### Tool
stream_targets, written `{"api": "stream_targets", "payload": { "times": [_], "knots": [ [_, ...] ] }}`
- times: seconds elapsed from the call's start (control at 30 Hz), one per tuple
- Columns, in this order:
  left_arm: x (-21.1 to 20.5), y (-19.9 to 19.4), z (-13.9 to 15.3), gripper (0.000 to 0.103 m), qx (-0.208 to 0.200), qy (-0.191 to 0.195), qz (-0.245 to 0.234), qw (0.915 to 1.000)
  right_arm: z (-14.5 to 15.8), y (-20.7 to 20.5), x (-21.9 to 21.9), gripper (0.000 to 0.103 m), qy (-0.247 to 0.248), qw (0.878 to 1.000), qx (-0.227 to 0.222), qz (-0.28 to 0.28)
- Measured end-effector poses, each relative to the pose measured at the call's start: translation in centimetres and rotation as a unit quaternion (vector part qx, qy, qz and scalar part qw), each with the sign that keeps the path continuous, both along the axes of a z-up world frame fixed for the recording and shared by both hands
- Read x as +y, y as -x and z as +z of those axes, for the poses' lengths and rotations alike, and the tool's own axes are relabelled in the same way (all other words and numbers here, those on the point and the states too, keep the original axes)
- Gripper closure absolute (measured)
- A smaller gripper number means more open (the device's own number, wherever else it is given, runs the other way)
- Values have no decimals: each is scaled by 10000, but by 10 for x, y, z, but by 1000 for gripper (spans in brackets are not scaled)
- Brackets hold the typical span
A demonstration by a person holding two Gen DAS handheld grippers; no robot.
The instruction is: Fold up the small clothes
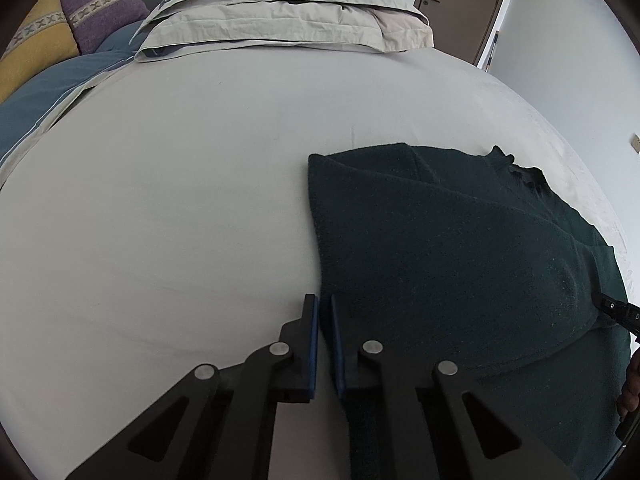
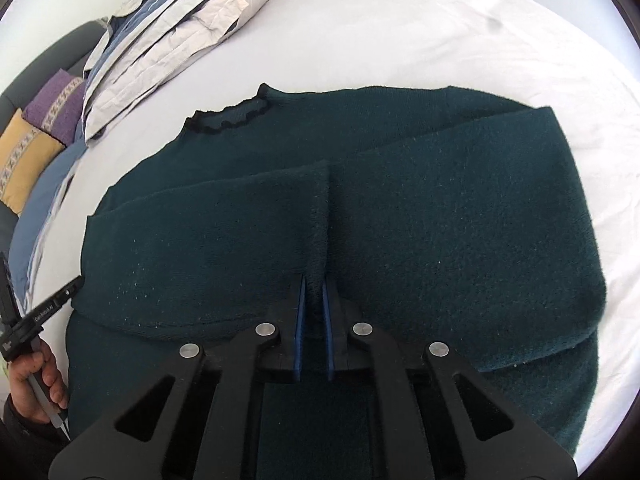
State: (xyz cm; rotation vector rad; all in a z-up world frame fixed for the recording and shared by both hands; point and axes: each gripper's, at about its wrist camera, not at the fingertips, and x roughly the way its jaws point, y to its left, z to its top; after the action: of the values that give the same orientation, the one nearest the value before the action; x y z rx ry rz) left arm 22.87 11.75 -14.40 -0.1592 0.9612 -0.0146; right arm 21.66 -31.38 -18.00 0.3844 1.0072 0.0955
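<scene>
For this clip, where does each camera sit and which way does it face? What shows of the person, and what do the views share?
Left wrist: on the left hand-held gripper, angled down at the white bed sheet beside the sweater's left edge; the other gripper's tip shows far right.
Right wrist: on the right hand-held gripper, angled down over the dark green sweater, shut on a ridge of it; a hand shows at left.
Shared: sweater, sheet, folded bedding, cushions.

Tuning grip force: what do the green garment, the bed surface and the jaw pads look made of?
Green sweater: fuzzy knit, wool or fleece-like; matte nap, ruffled neck trim.
Bed sheet: smooth woven cotton-like fabric, light grey-white, faint creases.
Pads: blue, likely rubber or foam strips, matte, on black rigid plastic-looking fingers.
</scene>
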Motion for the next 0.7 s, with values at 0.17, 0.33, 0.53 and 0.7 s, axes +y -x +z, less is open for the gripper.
{"api": "stream_targets", "payload": {
  "times": [0.17, 0.33, 0.53, 0.7],
  "knots": [
    [-8, 0, -1, 93, -64, -284, 7, 9996, 0, 6, -1, 95, -47, 10000, -76, 44],
    [-4, 14, 14, 74, -298, -235, 123, 9992, 5, 14, -11, 90, -402, 9991, -2, -157],
    [16, 83, 38, 37, -512, 161, 41, 9986, 46, 73, -26, 55, -198, 9967, -657, -428],
    [26, 156, 37, 35, -314, 754, -300, 9962, 64, 139, -32, 55, -389, 9949, -880, -309]
  ]
}}
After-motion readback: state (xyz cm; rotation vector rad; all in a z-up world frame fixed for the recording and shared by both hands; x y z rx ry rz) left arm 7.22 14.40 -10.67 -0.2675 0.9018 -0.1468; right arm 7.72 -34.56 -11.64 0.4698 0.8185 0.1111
